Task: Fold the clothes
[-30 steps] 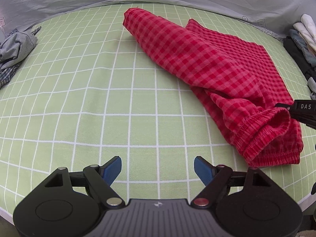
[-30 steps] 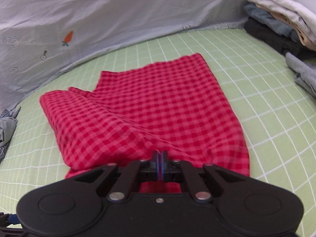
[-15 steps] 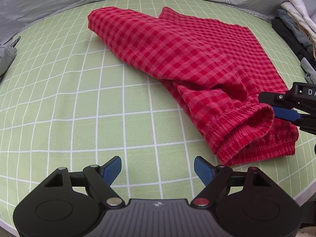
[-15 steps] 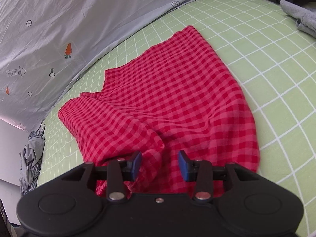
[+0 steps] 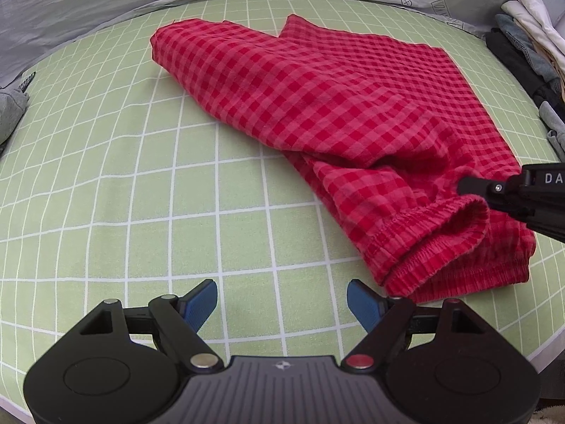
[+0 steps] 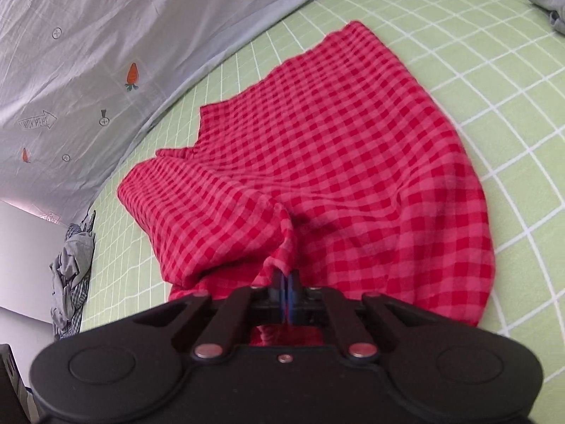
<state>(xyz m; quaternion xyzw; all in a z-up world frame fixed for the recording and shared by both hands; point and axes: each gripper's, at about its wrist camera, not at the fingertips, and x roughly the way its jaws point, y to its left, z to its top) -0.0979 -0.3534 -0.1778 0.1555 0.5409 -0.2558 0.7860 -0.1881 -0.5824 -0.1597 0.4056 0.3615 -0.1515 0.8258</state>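
Observation:
Red checked trousers [image 5: 335, 106] lie folded lengthwise on the green grid mat [image 5: 141, 194], elastic waistband [image 5: 441, 247] nearest me. My left gripper [image 5: 282, 304] is open and empty, hovering just left of the waistband. My right gripper [image 6: 285, 282] is shut on a pinch of the upper fabric layer near the waistband, and it shows in the left wrist view [image 5: 473, 185] at the right. The trousers [image 6: 335, 159] spread away from it toward the far edge.
A stack of folded clothes [image 5: 529, 46] sits at the mat's right edge. A crumpled grey garment [image 6: 70, 268] lies off the left end. A grey printed sheet [image 6: 88, 53] hangs behind the mat.
My right gripper opened half a second ago and has shut again on the fabric by the waistband. My left gripper has drawn closer to the trousers, still open.

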